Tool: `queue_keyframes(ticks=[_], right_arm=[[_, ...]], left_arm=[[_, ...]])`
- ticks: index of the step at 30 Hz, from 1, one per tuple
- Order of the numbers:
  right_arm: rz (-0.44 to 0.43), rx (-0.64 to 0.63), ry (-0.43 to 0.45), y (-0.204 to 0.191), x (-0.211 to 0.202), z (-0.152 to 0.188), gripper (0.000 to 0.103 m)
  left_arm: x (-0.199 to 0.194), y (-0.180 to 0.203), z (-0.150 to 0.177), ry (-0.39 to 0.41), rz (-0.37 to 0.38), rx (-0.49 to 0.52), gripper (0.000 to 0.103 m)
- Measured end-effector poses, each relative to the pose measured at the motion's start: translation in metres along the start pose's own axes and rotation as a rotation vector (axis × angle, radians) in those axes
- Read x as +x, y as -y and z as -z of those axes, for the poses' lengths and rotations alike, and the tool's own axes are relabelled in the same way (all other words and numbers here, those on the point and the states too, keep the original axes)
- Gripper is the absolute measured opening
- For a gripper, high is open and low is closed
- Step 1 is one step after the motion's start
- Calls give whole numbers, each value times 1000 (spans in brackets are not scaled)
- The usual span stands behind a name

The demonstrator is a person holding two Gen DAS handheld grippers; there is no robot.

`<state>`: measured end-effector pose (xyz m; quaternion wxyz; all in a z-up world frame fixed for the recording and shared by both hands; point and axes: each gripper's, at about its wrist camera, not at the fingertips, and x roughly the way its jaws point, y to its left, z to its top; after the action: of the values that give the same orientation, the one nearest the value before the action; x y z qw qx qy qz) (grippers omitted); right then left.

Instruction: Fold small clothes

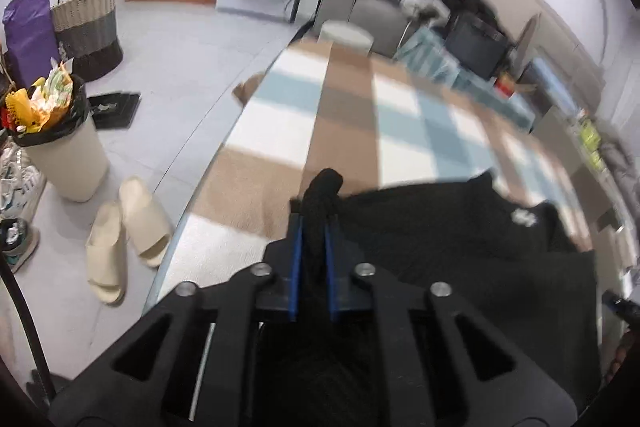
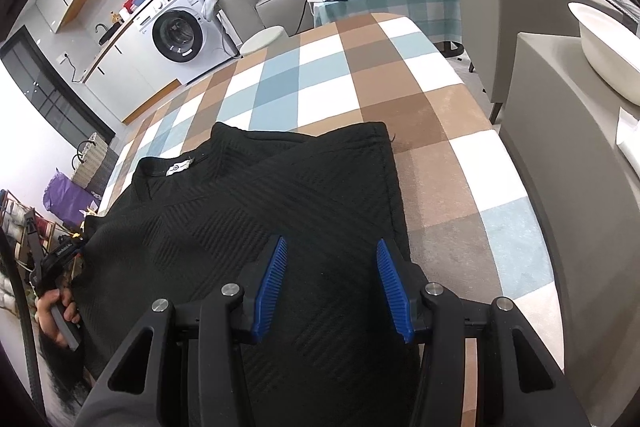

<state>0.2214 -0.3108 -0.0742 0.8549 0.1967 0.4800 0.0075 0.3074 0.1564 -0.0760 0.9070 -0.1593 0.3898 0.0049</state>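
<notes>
Black textured top half-folded on a checked blanket, one claw gripping it, the other hanging spread above it.

Left wrist view: the left gripper (image 1: 316, 227) is clamped on a bunched fold of the black top (image 1: 440, 227), which spreads toward 3 o'clock over the checked blanket (image 1: 352, 115); cream slippers (image 1: 128, 231) lie on the floor at 9 o'clock.
Right wrist view: the right gripper (image 2: 331, 251) has its blue pads (image 2: 276, 279) apart over the top (image 2: 280, 195), nothing between them; a hand (image 2: 56, 311) holds the left tool at 8 o'clock, a washing machine (image 2: 180, 31) stands at 11 o'clock.
</notes>
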Motion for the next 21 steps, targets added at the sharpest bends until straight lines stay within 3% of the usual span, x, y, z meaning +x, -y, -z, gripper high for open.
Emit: queue_keyframes(ticks=[5, 8, 10, 12, 15, 21], right_arm=[[9, 21, 26, 4, 0, -5, 48], [10, 45, 36, 10, 6, -13, 48], [10, 66, 17, 15, 16, -21, 53], [9, 74, 6, 17, 25, -28, 54], [21, 68, -5, 19, 37, -37, 54], [-9, 32, -17, 18, 56, -49, 53]], left_arm=[[-18, -11, -9, 76, 39, -86, 7], [-12, -21, -11, 39, -26, -122, 11], [-6, -24, -11, 0, -41, -122, 25], [-3, -25, -8, -20, -32, -122, 49], [4, -20, -6, -41, -62, -85, 64], [24, -4, -7, -83, -74, -12, 61]])
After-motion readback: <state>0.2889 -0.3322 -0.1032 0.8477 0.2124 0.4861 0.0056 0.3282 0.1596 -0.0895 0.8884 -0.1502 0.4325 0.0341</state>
